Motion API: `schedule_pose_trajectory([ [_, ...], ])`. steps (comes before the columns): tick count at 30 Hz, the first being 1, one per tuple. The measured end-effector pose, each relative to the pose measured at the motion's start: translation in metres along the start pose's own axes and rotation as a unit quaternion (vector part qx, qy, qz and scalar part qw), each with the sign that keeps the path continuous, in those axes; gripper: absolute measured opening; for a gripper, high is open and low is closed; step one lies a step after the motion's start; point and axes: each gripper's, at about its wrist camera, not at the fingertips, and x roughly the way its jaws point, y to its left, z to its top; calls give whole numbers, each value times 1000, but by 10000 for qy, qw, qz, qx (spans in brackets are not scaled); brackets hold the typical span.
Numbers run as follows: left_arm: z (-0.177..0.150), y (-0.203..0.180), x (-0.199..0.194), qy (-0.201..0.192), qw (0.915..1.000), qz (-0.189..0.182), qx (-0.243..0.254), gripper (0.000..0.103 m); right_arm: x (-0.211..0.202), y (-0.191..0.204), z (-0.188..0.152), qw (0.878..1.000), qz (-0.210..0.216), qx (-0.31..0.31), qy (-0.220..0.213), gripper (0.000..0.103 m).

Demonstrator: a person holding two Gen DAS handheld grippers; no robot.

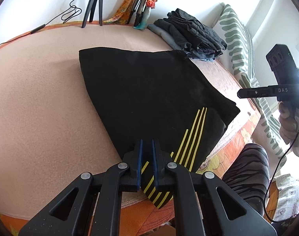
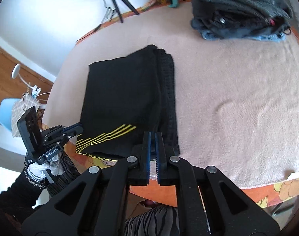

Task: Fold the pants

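Note:
Black pants [image 1: 149, 90] with yellow stripes lie folded on a pink blanket; they also show in the right wrist view [image 2: 122, 102]. My left gripper [image 1: 147, 143] hovers over the near striped corner, its blue pads a narrow gap apart with nothing between them. In the right wrist view it [image 2: 78, 128] sits at the pants' left near corner. My right gripper [image 2: 152, 135] is over the pants' near edge by the waistband, jaws slightly apart and empty. It shows in the left wrist view [image 1: 239, 94] to the right, off the cloth.
A stack of folded dark clothes [image 1: 192, 33] sits at the far right of the blanket [image 2: 238, 102], and also shows in the right wrist view [image 2: 239, 9]. A tripod [image 1: 94, 2] stands at the back. A striped pillow [image 1: 239, 45] lies on the right.

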Motion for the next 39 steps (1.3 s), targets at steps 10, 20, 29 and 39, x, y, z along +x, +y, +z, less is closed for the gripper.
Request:
schedule_pose_trajectory([
  [10, -14, -12, 3, 93, 9991, 99, 411, 8, 68, 51, 3, 9957, 34, -731, 567, 21],
  [20, -1, -7, -7, 318, 9977, 27, 591, 28, 59, 14, -5, 9946, 48, -547, 882, 22],
  [29, 56, 52, -8, -4, 9961, -424, -774, 55, 38, -15, 48, 9984, 443, -318, 162, 74],
  [39, 75, 100, 27, 170, 9875, -491, -1488, 55, 80, -59, 91, 9967, 737, 248, 225, 74],
])
